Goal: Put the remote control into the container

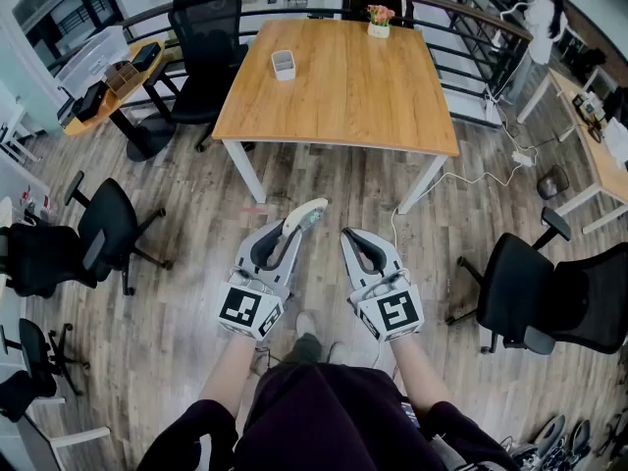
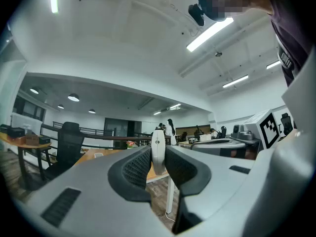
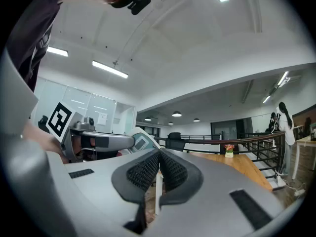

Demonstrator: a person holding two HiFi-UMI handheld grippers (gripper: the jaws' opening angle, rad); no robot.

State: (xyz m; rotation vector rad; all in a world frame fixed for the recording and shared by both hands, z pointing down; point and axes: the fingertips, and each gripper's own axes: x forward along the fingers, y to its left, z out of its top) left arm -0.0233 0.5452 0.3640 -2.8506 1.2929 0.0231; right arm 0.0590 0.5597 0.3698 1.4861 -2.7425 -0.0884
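Transport step: left gripper [image 1: 291, 227] clamps the remote control [image 1: 309, 212] at lower centre, right gripper [image 1: 349, 236] closed empty; next move presumably a carry to the container [image 1: 284, 64] on the table [image 1: 373, 86], upper centre.

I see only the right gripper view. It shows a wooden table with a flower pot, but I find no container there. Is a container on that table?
Observer: Yes. In the head view a white container stands on the table, in its far left part, apart from the flower pot.
Operator: Does the left gripper really grip the remote?
Observer: The left gripper view shows the left gripper shut on the remote control, held edge-on.
Operator: Are we at the table?
Observer: No. It and the right gripper hang over the floor, short of the table's near edge.
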